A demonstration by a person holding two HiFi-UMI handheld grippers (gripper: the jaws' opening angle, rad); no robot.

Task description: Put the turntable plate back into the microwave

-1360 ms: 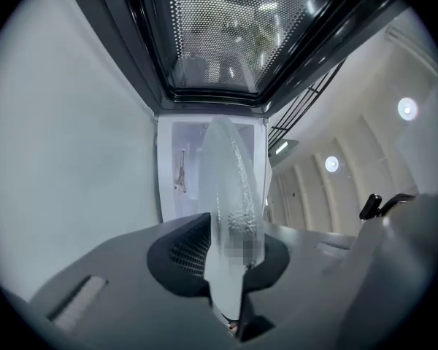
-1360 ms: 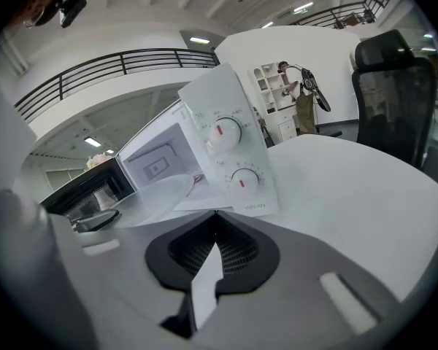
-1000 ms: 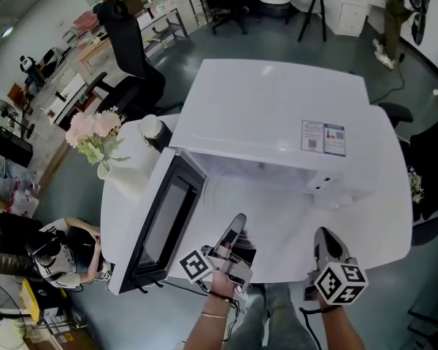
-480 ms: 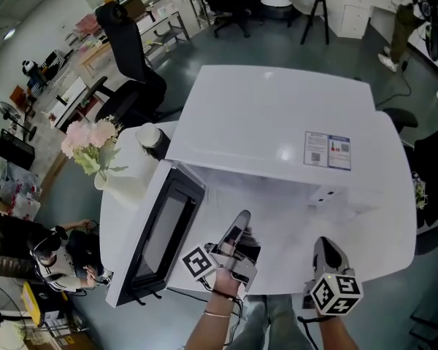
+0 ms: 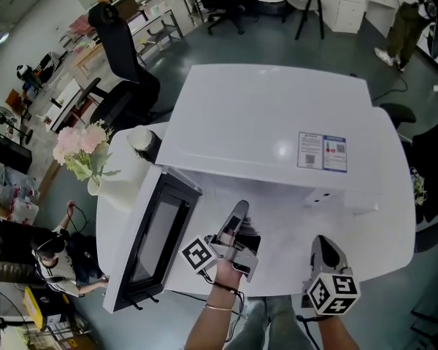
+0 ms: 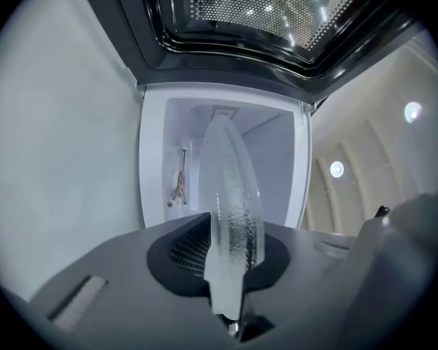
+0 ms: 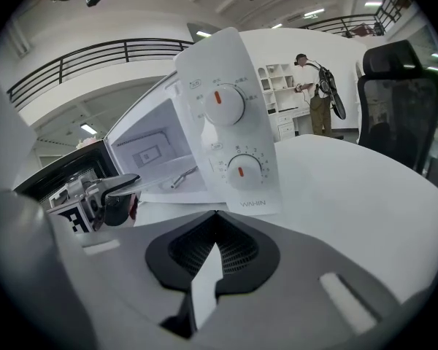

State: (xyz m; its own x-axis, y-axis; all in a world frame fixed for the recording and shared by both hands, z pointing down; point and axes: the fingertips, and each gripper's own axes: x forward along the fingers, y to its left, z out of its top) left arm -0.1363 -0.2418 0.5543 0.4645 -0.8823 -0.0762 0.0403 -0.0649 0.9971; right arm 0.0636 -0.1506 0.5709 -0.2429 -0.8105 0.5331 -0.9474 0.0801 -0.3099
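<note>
Your left gripper [image 5: 237, 216] is clamped on the rim of the glass turntable plate [image 6: 230, 195], holding it roughly level just in front of the open microwave [image 5: 270, 122]. The plate is not yet inside the cavity [image 6: 277, 166]. The grip takes only one edge, so the far side hangs free. If you tip or jolt your wrist, the smooth glass could slide out of the pads or sag. Going in off-centre could knock the plate against the cavity frame or the open door [image 5: 160, 232]. Lowered carelessly, it may land crooked on the turntable support [image 6: 179, 179] and rock. Your right gripper [image 5: 325, 252] is closed on nothing over the bench [image 5: 365, 224], so it offers no backup.
</note>
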